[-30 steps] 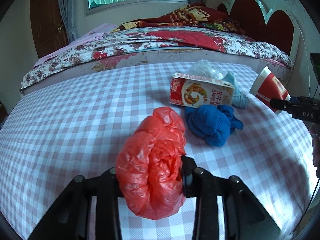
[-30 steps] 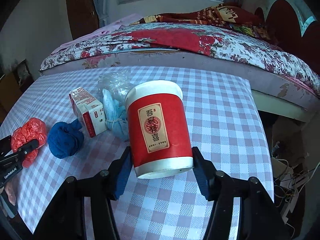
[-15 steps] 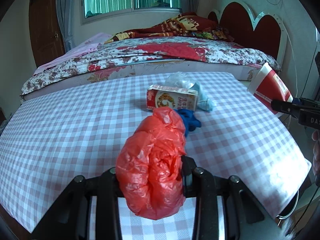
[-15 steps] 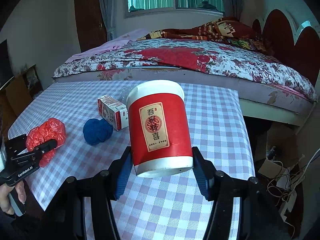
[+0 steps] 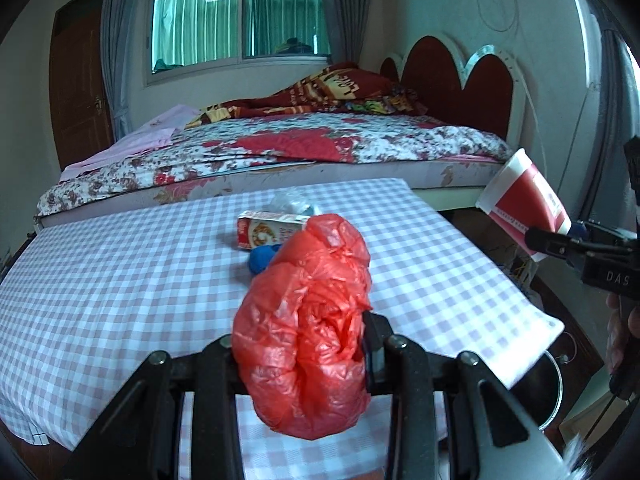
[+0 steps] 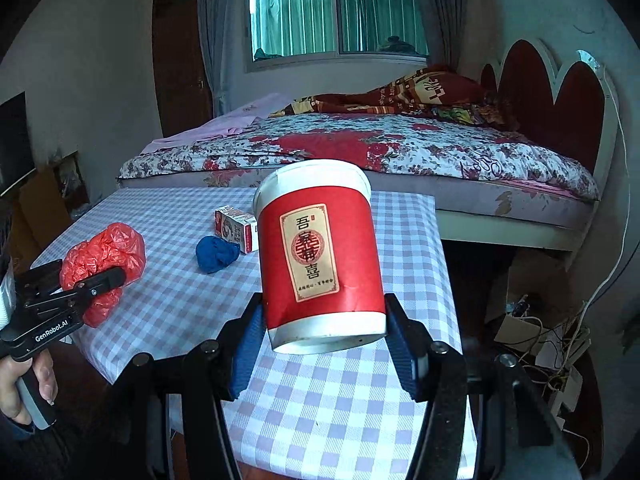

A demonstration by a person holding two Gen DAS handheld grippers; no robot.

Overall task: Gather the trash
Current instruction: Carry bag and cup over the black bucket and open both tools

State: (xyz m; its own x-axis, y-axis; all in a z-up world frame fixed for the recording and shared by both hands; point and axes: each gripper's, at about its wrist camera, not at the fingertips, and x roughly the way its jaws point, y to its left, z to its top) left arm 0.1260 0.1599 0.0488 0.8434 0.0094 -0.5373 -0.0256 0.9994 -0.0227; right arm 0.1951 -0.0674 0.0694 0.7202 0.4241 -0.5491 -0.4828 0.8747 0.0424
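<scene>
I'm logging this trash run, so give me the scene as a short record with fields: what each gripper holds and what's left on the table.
left gripper: shut on red plastic bag
right gripper: shut on red paper cup
left on table: small carton, blue cloth ball, clear plastic wrap
behind table: bed

— Where's my left wrist view sitting?
— Near the table (image 5: 120, 264) edge, facing the bed (image 5: 304, 148).
— And my right?
— Off the table's (image 6: 180, 292) right corner, same facing. Both share tabletop, bed (image 6: 360, 148) and window (image 5: 240, 16).
</scene>
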